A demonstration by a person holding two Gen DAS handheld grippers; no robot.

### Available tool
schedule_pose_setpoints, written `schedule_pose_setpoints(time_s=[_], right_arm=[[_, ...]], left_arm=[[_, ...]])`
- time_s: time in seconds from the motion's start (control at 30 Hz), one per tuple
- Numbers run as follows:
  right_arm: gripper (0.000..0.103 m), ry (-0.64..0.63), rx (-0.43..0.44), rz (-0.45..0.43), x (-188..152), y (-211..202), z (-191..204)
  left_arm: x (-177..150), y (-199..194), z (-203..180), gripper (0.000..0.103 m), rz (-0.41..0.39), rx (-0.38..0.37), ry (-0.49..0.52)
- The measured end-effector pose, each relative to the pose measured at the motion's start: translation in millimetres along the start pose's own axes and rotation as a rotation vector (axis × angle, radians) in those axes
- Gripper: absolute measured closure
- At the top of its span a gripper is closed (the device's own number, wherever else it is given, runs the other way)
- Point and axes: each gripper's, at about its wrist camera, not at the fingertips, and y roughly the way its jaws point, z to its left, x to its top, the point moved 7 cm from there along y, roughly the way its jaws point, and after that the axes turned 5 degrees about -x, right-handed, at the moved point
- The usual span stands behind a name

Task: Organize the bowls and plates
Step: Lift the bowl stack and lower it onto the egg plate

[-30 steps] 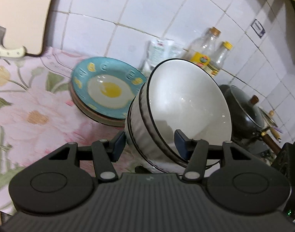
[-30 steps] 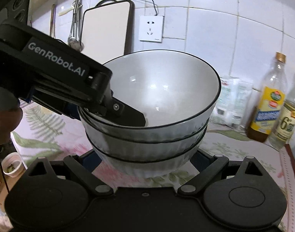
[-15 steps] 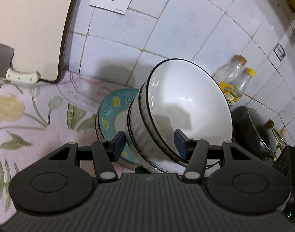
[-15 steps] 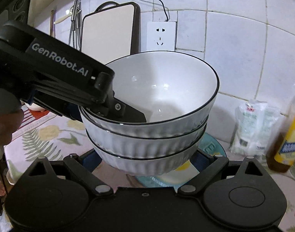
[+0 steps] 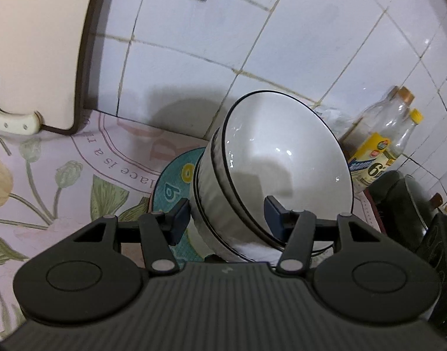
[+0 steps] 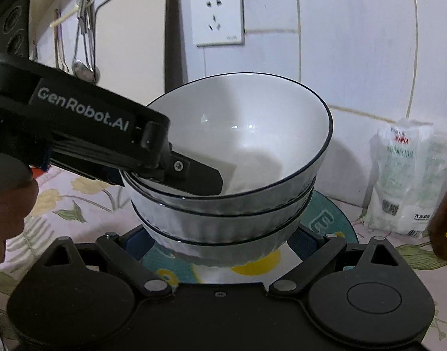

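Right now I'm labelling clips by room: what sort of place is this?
Most likely a home kitchen counter: tiled wall, oil bottles, hanging utensils, and stacked bowls over a plate.

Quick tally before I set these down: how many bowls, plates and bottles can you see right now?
Bowls: 3, nested in one stack
Plates: at least 1 teal one under the stack; any beneath it are hidden
Bottles: 2, by the wall
Total: 6 countable
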Motion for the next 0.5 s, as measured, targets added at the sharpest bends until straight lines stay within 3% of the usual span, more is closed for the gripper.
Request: schedule_pose_setpoints(time_s=[0.17,0.37,0.5], right_arm=[[0.005,-0.019,-0.002,0.038,-4,14,-8],[0.005,0.000,0.008,0.065,-14,21,-5],[0.005,0.010,0.020,0.077,-17,25,-7]], left_arm=[[-2,15,7,0.050,0.020,-0.004,-0.018],[-10,22,5,0.050,0.020,0.056,0.034],[-11,23,8,0.050,0.011,0.042,0.026]])
